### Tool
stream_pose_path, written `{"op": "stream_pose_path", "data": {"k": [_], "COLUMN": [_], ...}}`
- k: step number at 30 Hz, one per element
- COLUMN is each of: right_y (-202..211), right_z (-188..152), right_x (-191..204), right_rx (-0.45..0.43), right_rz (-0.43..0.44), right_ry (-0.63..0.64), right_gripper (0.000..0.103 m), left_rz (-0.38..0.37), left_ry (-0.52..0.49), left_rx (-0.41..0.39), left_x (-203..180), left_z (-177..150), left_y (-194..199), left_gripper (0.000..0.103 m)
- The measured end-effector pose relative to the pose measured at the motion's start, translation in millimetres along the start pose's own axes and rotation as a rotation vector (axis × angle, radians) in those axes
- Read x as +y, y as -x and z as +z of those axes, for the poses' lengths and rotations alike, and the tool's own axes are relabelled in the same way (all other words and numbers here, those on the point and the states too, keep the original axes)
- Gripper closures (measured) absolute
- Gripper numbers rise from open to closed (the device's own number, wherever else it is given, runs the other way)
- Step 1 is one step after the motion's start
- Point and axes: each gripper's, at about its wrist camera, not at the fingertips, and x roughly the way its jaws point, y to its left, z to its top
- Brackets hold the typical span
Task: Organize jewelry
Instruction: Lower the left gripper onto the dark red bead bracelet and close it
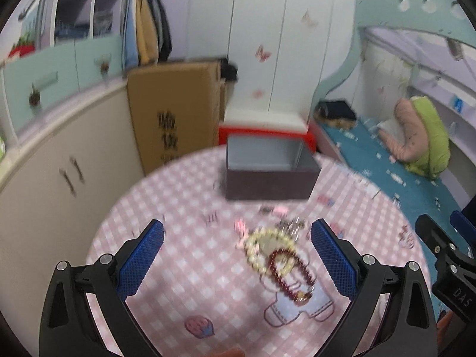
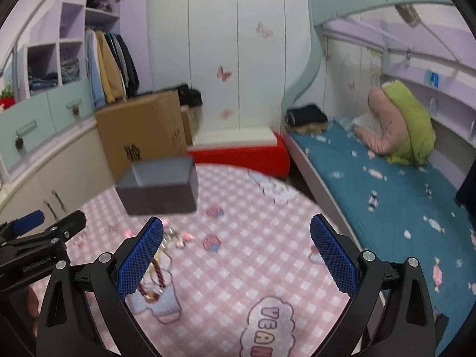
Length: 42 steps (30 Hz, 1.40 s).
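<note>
A heap of jewelry lies on the pink checked table (image 1: 184, 196): a pale bead bracelet (image 1: 261, 245), a dark red bead bracelet (image 1: 290, 276) overlapping it, and small silvery pieces (image 1: 293, 224) just beyond. A dark open box (image 1: 269, 168) stands empty at the table's far side. My left gripper (image 1: 238, 263) is open above the table, the heap between its fingers towards the right one. My right gripper (image 2: 236, 257) is open and empty, right of the heap; its left finger (image 2: 141, 260) hides most of the bracelets (image 2: 156, 273). The box (image 2: 160, 186) is ahead on its left.
A cardboard carton (image 1: 175, 113) and a red-and-white stool (image 1: 264, 129) stand behind the table. Cabinets (image 1: 44, 154) run along the left. A bed with a blue sheet (image 2: 386, 196) lies close on the right. The other gripper shows at each view's edge (image 1: 446, 255).
</note>
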Motion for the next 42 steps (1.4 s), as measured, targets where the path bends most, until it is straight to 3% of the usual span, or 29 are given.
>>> {"op": "stream_pose_path", "data": {"k": [5, 12, 17, 26, 30, 34, 37, 40, 42], "right_y": [-32, -62, -71, -75, -73, -71, -70, -68, -68], "right_z": [-20, -40, -46, -48, -48, -47, -45, -43, -41], "right_x": [-8, -16, -20, -12, -8, -1, 4, 11, 16], "right_rx": [0.094, 0.187, 0.214, 0.237, 0.235, 0.231, 0.232, 0.230, 0.229], "right_rz": [0.016, 0.043, 0.060, 0.105, 0.112, 0.114, 0.112, 0.121, 0.120], "right_ry": [-0.006, -0.029, -0.048, -0.034, -0.029, -0.014, -0.002, 0.009, 0.018], "right_gripper": [0.007, 0.007, 0.007, 0.007, 0.007, 0.007, 0.007, 0.007, 0.007], "left_rz": [-0.004, 0.043, 0.066, 0.024, 0.025, 0.013, -0.007, -0.024, -0.026], "left_ry": [0.015, -0.022, -0.033, -0.086, -0.084, -0.096, -0.120, -0.141, -0.148], "left_rx": [0.169, 0.298, 0.324, 0.309, 0.357, 0.329, 0.308, 0.295, 0.278], "left_x": [-7, -15, -14, 5, 11, 16, 15, 16, 20], "left_z": [-20, -41, -47, -52, -52, -55, -56, -56, -55], "left_y": [-41, -73, -81, -79, -77, -70, -62, -59, -57], "left_gripper": [0.007, 0.007, 0.007, 0.006, 0.006, 0.015, 0.040, 0.052, 0.069]}}
